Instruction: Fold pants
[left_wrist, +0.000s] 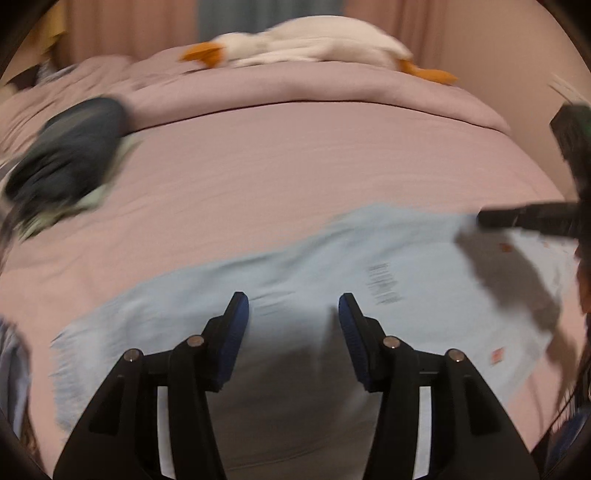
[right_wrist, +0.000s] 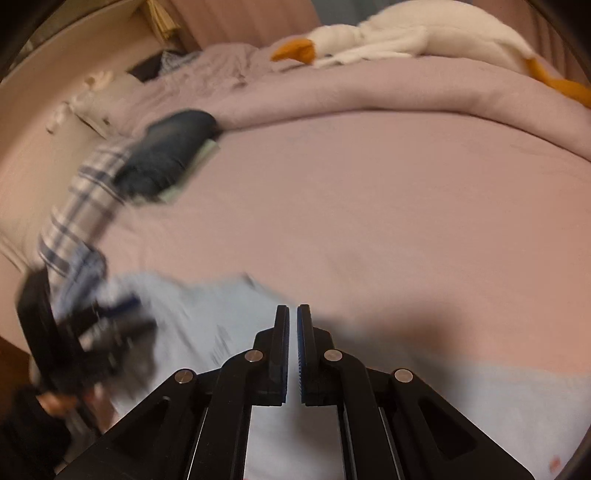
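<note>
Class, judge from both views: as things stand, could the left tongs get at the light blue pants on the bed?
Probably yes: the left tongs hover open directly over the light blue pants, with nothing visible lying between.

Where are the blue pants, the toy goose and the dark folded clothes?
pants (left_wrist: 314, 254), left wrist view, middle of the light blue cloth.
goose (left_wrist: 317, 40), left wrist view, its white body.
dark clothes (right_wrist: 166, 151), right wrist view, top of the pile.

Pink bed (left_wrist: 295, 177) — curtains (left_wrist: 110, 29) behind
</note>
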